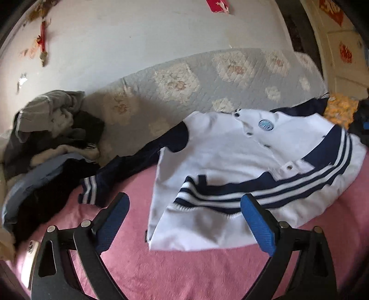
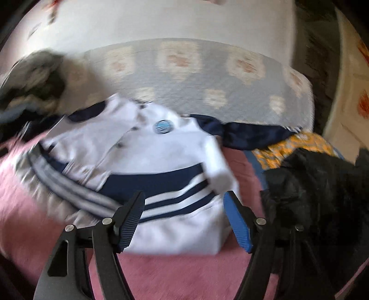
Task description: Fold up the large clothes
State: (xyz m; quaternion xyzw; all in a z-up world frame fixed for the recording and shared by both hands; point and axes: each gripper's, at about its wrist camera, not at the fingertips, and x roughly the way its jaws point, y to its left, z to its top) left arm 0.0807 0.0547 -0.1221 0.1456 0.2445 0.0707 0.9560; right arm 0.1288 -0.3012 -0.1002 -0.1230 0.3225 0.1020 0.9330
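On the pink blanket (image 1: 184, 272), mid-bed, lies the jacket (image 1: 230, 166): white knit body, navy sleeves, navy and white stripes across its near part, ribbed striped cuff (image 1: 88, 190) on the sleeve (image 1: 138, 159) trailing left. Snap buttons run along the front placket. Round blue badge (image 1: 265, 124) on the chest; its lettering is too small to read. Right wrist view, blurred, shows the same jacket (image 2: 147, 161) and badge (image 2: 162, 127), the other navy sleeve (image 2: 249, 135) stretched right.

Left gripper (image 1: 184, 221): jaws wide apart, blue textured pads, nothing between them, held over the jacket's near hem. Right gripper (image 2: 184, 219): jaws likewise spread, holding nothing, hovering at the jacket's near right corner; contact with the cloth cannot be judged.

Left of the jacket, a heap of clothes (image 1: 50, 147) in grey, black and blue, crumpled. Far side: quilt (image 1: 207, 80), grey, stitched, with pale floral medallions, against a white wall (image 1: 138, 34). Right: orange patterned cloth (image 2: 290, 147) and a black fuzzy garment (image 2: 318, 198). Red paper decorations (image 1: 216, 5) on the wall; no legible writing.
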